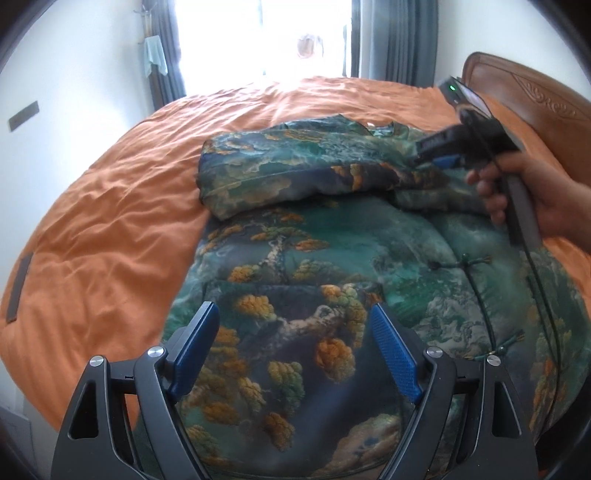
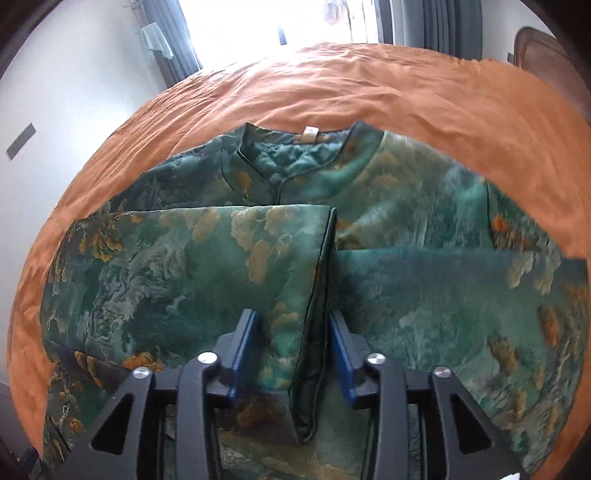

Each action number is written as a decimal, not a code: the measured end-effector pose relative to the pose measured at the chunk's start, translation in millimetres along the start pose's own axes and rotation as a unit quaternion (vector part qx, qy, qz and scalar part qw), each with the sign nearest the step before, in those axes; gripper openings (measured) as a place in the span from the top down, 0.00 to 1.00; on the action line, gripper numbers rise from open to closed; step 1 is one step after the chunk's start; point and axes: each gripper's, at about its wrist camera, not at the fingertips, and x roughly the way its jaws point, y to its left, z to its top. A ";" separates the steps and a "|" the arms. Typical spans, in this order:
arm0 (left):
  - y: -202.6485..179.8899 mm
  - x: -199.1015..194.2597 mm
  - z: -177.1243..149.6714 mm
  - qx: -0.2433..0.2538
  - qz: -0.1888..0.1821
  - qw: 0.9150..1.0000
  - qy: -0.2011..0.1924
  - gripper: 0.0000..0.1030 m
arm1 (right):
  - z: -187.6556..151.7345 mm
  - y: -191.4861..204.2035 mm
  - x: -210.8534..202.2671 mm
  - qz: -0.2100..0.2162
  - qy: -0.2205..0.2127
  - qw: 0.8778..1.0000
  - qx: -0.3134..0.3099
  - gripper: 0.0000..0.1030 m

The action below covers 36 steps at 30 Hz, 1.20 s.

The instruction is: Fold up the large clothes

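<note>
Bed with orange cover; white walls, bright window, grey curtains, carved wooden headboard. Green landscape-print jacket lies on the bed, one sleeve folded across the chest. Left hand-held gripper spread wide above the jacket. Left view alone shows the right hand. Right view alone shows collar and right hand-held gripper part-spread, straddling the sleeve cuff without pinching it.

A home bedroom: a wide bed under an orange cover, a carved wooden headboard, grey curtains beside a bright window, plain white walls.
</note>
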 end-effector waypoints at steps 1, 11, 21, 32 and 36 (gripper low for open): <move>3.6 0.3 5.6 0.002 0.001 1.000 -0.001 0.18 | -2.2 -2.8 -5.2 0.004 -0.014 1.000 0.006 0.58; 44.7 70.1 119.7 -0.027 -0.016 0.999 -0.038 0.16 | -19.1 49.4 -48.2 0.021 -0.097 0.981 -0.165 0.57; 39.0 192.0 104.2 -0.017 0.002 0.993 0.119 0.42 | -29.1 39.9 14.5 -0.001 -0.015 0.994 -0.109 0.59; 55.5 178.9 165.6 -0.066 -0.026 0.993 0.099 0.40 | -28.9 36.6 13.8 0.002 -0.020 0.994 -0.105 0.59; 44.3 221.3 144.7 -0.022 0.003 0.992 0.126 0.37 | -28.8 38.0 13.8 0.002 -0.016 0.994 -0.111 0.59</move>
